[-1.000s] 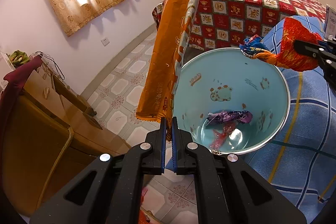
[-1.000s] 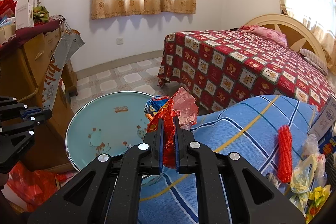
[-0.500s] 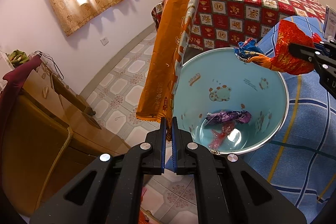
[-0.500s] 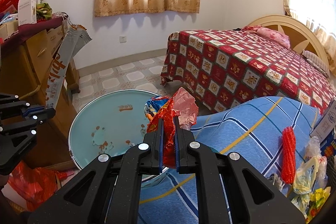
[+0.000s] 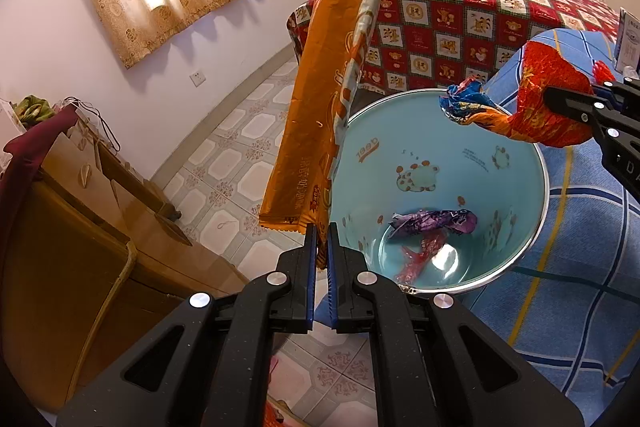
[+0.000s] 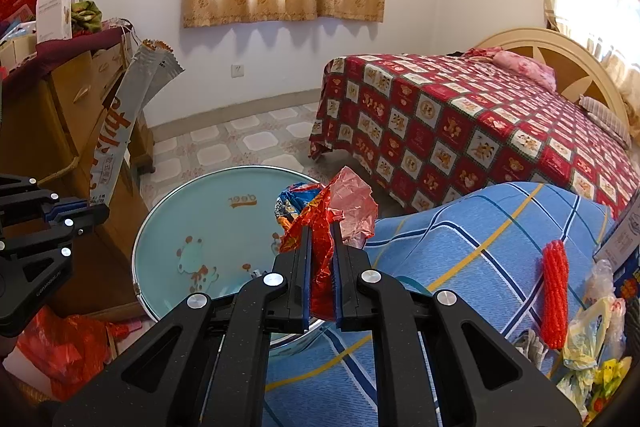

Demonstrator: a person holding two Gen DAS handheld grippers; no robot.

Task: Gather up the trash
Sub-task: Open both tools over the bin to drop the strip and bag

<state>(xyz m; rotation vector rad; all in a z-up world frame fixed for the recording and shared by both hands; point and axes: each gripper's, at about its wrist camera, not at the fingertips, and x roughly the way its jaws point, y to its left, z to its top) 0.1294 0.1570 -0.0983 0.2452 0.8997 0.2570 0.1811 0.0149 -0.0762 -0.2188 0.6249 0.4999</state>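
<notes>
Right gripper [image 6: 321,259] fingers pinch crumpled red foil wrapper [image 6: 320,227], hanging just ahead over pale-blue round plastic bucket [image 6: 192,227]; left gripper [image 5: 322,251] fingers clamp long orange snack wrapper [image 5: 316,115], long axis upright beside the rim; right nearer to drop.

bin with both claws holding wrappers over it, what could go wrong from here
1. The long orange wrapper in the left claw stands tall at the bin rim; released, it may tip onto the floor.
2. The red wrapper in the right claw hangs near the rim's edge and could land on the blue blanket.
</notes>
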